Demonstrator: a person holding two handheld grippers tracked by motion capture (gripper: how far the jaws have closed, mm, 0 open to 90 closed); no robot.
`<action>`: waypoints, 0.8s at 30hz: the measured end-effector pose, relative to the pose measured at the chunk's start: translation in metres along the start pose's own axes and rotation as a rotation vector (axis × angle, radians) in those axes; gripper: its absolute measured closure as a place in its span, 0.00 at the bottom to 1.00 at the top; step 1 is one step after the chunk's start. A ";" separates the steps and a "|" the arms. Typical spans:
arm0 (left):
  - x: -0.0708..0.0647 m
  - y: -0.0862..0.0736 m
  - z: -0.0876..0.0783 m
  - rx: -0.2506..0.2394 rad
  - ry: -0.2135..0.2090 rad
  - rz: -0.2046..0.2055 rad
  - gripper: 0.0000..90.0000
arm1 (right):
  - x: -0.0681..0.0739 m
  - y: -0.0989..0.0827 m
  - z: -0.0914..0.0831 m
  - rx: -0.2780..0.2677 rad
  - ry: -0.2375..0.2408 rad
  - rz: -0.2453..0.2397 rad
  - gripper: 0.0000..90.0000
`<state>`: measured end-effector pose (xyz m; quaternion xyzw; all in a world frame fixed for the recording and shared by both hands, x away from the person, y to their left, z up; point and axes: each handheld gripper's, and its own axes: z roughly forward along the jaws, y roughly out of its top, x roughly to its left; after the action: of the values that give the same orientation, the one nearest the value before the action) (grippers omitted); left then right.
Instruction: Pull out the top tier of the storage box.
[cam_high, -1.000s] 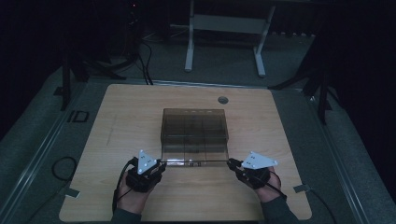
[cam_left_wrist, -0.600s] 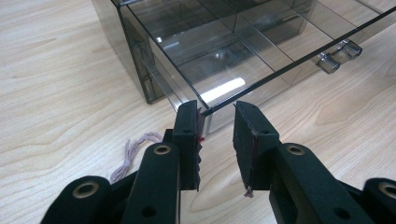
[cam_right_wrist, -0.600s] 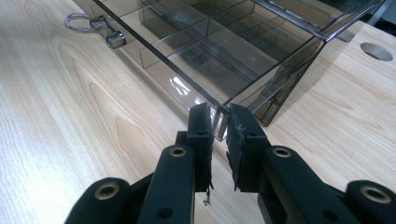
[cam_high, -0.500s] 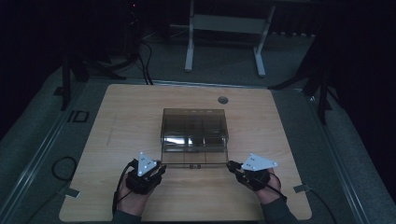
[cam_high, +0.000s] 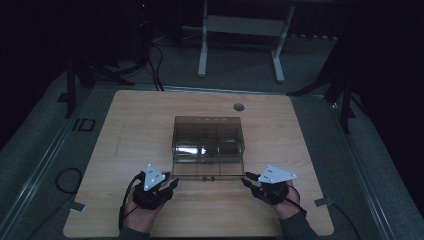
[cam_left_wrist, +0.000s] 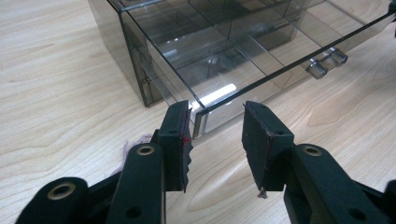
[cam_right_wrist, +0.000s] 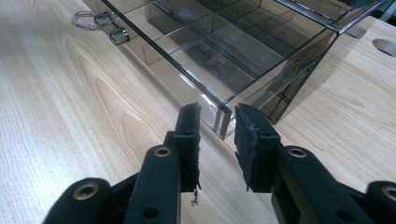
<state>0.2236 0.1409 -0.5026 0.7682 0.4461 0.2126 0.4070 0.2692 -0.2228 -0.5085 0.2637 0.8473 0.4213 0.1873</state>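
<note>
You had the smoky clear drawer box (cam_high: 208, 142) sitting mid-table on the wooden table (cam_high: 125, 130), its drawer (cam_high: 207, 172) pulled out toward you. Two small metal knobs (cam_left_wrist: 326, 63) stuck out from the drawer front. Your left gripper (cam_high: 167, 182) sat at the drawer's left front corner, your right gripper (cam_high: 248, 179) at its right front corner, both low over the tabletop. In the left gripper view the drawer corner (cam_left_wrist: 200, 116) stood between the jaws; one pad looked right against it, the other was clear of it with bare wood showing in the gap. Those jaws had just been opening, grip let go. In the right gripper view the right corner (cam_right_wrist: 223, 119) sat between the jaws too, daylight on both sides, pads not pressing. Those jaws had just been opening as well. Inside dividers showed through the drawer's clear walls.
</note>
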 end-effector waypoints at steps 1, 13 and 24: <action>0.001 0.000 -0.001 -0.004 -0.001 -0.001 0.69 | 0.000 0.000 0.000 -0.001 -0.001 0.002 0.77; 0.012 -0.002 -0.010 -0.024 -0.022 -0.034 0.67 | -0.006 -0.008 -0.004 0.005 0.003 0.023 0.71; 0.024 -0.003 -0.018 -0.037 -0.039 -0.065 0.67 | -0.009 -0.013 -0.005 0.010 -0.008 0.035 0.70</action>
<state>0.2222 0.1697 -0.4957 0.7495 0.4590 0.1926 0.4365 0.2701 -0.2377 -0.5154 0.2812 0.8439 0.4192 0.1818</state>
